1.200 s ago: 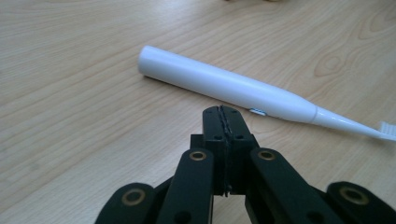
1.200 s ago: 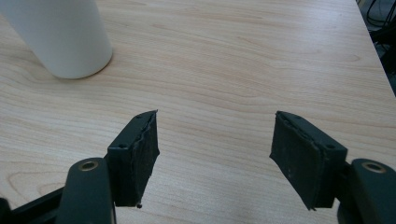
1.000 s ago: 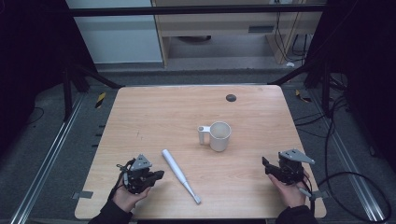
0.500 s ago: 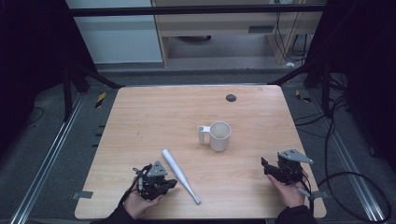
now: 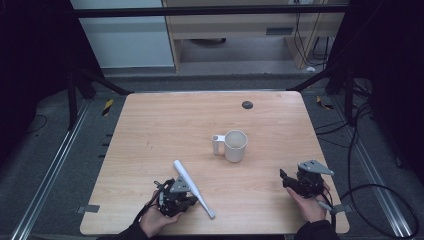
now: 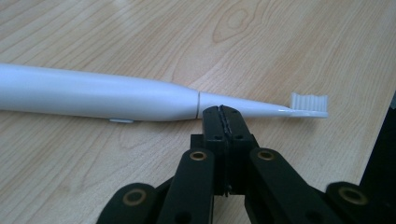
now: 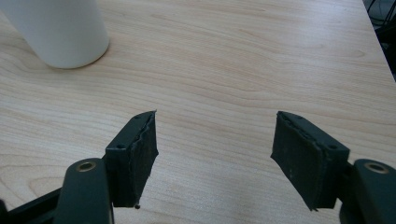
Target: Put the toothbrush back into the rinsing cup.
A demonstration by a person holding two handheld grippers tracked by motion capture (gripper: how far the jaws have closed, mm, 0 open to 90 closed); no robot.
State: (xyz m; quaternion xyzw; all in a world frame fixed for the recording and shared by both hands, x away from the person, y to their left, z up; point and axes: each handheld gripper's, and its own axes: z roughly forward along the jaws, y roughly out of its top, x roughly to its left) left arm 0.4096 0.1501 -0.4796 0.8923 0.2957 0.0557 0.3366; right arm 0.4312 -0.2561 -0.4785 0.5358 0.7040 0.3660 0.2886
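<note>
Left gripper view has the left gripper [image 6: 222, 112] with jaws pressed together, empty, just before a white electric toothbrush [image 6: 140, 95] lying flat on the wooden table [image 6: 303, 42], bristles up. Right gripper [image 7: 215, 154] stands spread, empty, near a white mug [image 7: 60, 28].

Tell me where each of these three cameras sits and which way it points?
High view: above the person's side, facing forward and down on the table; both hands, left gripper and right gripper show.
Left gripper view: rides the left gripper, looking along its closed jaws at the toothbrush.
Right gripper view: rides the right gripper, looking along its open jaws over bare wood toward the mug.
Shared: toothbrush and mug also appear from above.
</note>
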